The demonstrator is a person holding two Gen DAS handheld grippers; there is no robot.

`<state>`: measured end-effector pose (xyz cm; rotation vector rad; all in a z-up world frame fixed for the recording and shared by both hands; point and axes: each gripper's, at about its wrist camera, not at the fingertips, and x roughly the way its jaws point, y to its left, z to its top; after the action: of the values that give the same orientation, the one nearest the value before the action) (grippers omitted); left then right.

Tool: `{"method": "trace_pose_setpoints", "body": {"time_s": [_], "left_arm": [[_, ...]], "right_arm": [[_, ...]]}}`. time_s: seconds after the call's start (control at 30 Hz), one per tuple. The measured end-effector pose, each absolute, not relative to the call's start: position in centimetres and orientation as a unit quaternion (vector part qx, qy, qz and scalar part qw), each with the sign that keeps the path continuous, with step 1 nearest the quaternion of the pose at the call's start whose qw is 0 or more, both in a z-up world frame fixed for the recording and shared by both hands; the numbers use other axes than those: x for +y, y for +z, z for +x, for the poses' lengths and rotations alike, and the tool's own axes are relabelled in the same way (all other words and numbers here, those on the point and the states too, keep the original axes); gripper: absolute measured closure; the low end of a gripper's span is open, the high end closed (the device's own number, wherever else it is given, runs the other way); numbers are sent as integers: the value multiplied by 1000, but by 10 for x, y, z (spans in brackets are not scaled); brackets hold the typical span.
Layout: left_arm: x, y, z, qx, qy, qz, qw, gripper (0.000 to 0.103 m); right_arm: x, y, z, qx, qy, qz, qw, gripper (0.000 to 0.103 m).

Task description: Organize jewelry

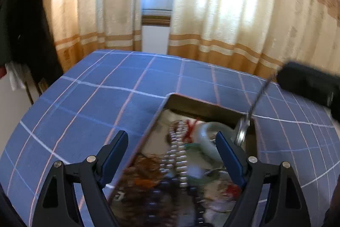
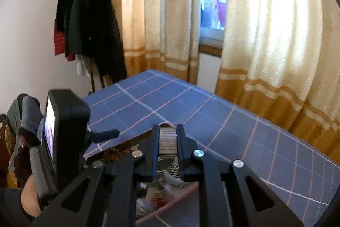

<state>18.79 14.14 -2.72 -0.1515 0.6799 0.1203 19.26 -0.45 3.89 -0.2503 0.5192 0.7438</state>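
A cardboard box [image 1: 204,109] full of mixed jewelry is seen sitting on the desk [image 1: 89,99], which is covered in a blue checked cloth. The left tongs [image 1: 172,149] are held wide open right over the box, nothing gripped between them; a silver link bracelet [image 1: 177,148], a pale bangle [image 1: 205,137] and some red cord are spotted in the blurry pile below. The right tongs [image 2: 167,142] are nearly closed, and a ribbed silver band [image 2: 167,140] is pinched between the pads, lifted above the box. From the left wrist view, a thin chain [image 1: 258,97] is seen hanging from the right tool down to a round metal piece [image 1: 242,129] at the box's far corner. Cream-and-orange curtains [image 1: 223,14] are seen behind.
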Motion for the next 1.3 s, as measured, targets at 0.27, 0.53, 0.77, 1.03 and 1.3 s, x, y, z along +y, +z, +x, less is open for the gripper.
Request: {"method": "trace_pose_setpoints", "body": {"time_s": [0.27,0.53,0.77,1.03,1.3], "left_arm": [[162,-40,167,338,85,-74,934,19],[155,-38,153,329,97,-53,938,19],[136,-34,151,321,87,-36,942,19],[114,-31,146,314,92,-10,945,19],[102,-26,137,304,102,-3,947,19]], "right_arm": [[5,1,203,283,371,-103,878,86],[-5,-27,214,323,373,-84,866,68],[-37,-25,200,298,355,-46,885,30],[-63,-26,182,247,305,-42,919,21],[-70,-29,178,242,309,-27,920,17]]}}
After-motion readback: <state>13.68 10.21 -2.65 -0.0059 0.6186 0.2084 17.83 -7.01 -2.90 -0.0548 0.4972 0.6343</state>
